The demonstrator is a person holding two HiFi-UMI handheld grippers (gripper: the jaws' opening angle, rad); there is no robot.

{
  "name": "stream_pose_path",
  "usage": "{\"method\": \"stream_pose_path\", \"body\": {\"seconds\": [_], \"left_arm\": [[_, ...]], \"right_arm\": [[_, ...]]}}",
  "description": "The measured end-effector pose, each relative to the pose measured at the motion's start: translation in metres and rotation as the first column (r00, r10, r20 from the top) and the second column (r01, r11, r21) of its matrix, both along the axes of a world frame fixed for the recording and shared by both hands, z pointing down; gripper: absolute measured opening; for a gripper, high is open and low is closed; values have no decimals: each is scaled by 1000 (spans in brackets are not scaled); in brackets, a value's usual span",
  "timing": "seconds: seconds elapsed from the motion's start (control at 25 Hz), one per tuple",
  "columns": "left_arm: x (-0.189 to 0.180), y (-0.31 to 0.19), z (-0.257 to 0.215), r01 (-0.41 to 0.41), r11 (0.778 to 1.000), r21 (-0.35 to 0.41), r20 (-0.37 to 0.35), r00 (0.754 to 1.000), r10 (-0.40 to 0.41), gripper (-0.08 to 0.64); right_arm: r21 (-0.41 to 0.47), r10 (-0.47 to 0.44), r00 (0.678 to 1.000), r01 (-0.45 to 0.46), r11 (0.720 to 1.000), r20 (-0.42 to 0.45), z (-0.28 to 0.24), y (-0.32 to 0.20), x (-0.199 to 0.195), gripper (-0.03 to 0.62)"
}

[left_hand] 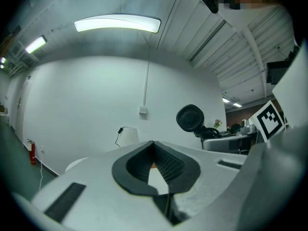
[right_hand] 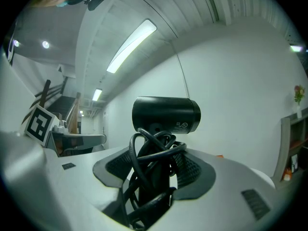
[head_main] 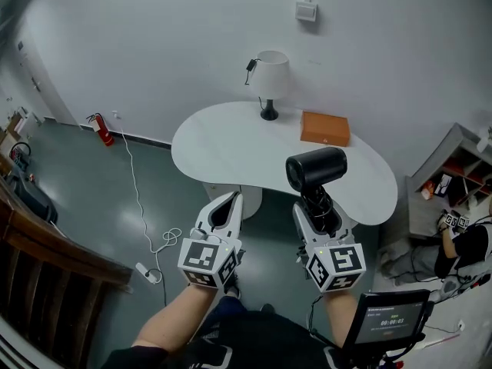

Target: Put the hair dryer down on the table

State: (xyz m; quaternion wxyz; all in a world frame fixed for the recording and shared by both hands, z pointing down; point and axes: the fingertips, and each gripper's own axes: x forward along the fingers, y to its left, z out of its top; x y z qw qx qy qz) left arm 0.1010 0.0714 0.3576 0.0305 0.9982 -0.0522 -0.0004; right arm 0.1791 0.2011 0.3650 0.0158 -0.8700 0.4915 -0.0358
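- The hair dryer [head_main: 316, 169] is held upright off the table [head_main: 231, 152], by its near edge, with the handle clenched in the right gripper [head_main: 320, 210]
- The left gripper [head_main: 224, 208] is closed on nothing, short of the table's near edge
- At release the wound cord [right_hand: 149, 153] could be snagged on the jaws, or the round barrel rolled off the table's edge
- One container is seen, an orange box [head_main: 324, 128] on the table's far side (shut, contents unseen)

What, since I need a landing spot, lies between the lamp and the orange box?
Nothing: the head view shows bare table between lamp and box.
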Motion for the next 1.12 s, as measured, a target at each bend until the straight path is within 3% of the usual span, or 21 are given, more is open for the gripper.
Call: {"method": "stream_pose_path", "body": {"seconds": [0.48,1.12], "left_arm": [[58,-89,10,-17,1000,-19,1,1000,17,5],[76,-208,17,43,999,-25,23,999,-43,5]], "right_arm": [[-48,36,999,-35,998,15,9,-86,47,265],[-81,-27,999,29,996,29,16,-208,73,265]]}}
